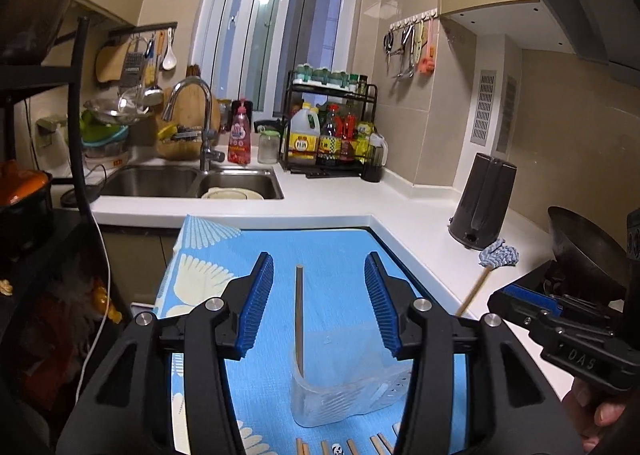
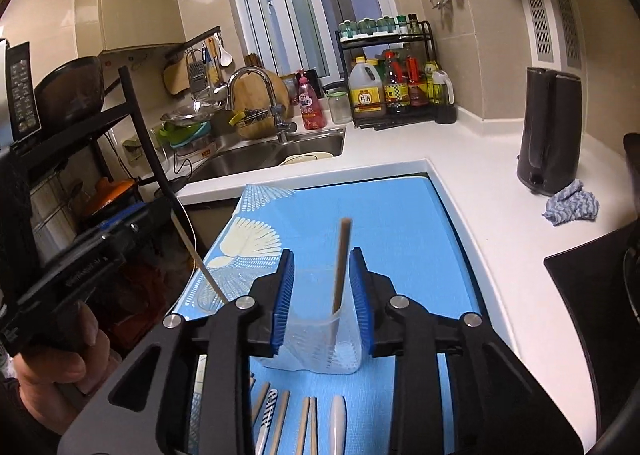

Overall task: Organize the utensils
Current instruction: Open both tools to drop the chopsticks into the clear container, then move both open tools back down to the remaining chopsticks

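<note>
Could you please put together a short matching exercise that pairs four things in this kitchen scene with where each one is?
Things:
1. chopstick
2. clear holder
3. kettle
4. blue rag

Places:
A. on the white counter, in front of the kettle
B. standing inside the clear holder
C. on the blue mat
D. by the wall, on the white counter

Pairs: 1-B, 2-C, 3-D, 4-A
</note>
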Demonstrator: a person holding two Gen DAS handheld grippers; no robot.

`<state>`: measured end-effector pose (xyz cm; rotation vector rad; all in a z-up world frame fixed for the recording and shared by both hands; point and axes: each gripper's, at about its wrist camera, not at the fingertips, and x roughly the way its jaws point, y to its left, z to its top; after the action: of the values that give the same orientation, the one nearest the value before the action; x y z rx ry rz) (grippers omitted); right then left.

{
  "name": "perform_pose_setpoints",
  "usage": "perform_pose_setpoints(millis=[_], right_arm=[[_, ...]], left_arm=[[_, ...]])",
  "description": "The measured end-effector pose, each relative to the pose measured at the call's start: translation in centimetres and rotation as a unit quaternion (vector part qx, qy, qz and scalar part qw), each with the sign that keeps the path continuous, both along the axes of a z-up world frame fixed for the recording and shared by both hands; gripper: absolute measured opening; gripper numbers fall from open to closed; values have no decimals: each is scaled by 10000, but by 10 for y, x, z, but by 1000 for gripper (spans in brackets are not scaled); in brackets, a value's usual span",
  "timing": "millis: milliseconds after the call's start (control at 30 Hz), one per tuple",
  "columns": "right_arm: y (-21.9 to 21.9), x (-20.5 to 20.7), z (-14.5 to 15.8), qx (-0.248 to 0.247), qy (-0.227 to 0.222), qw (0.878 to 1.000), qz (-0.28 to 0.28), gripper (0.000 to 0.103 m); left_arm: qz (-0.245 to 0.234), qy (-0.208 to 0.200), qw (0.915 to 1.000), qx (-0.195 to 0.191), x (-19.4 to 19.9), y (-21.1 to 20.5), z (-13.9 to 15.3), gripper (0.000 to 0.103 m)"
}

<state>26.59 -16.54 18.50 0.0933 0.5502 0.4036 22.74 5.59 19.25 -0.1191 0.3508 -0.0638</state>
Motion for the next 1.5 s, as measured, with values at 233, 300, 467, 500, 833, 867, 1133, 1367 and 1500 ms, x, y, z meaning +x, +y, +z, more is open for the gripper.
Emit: perform_pose_setpoints(millis=[233,300,467,500,833,867,1133,1367,1500], right_arm=[[-5,-27,6,-116,-188,9997,-64,35],[-7,-35,8,-109,-253,9996,-53,35],[-11,-56,7,-74,-329,9994,-87,35],[-11,-60,7,-66,-345,9993,-90,35],[-20,-130,-24,-195,-558,9982,-87,35],[-20,-138,-33,-274,-536,9982,-69,35],[-25,-176,-102,-317,-29,9995,6,35],[-35,-194,-146,-133,358,9993,-37,16],[-40,-198,-157,-120,447,9989,-81,15]], left_arm=[[82,-362,9993,37,-34,-3,19,54],[69,-418,9991,40,-42,-4,21,54],[47,-426,9991,27,-59,-1,20,54],[49,-428,9991,6,-63,0,18,54],[65,-272,9996,16,-121,12,-31,48],[81,-205,9997,56,-126,12,-42,47],[65,488,9987,118,-159,1,-118,27],[-23,777,9969,88,-191,-5,-158,17],[40,915,9957,137,-202,-6,-176,12]])
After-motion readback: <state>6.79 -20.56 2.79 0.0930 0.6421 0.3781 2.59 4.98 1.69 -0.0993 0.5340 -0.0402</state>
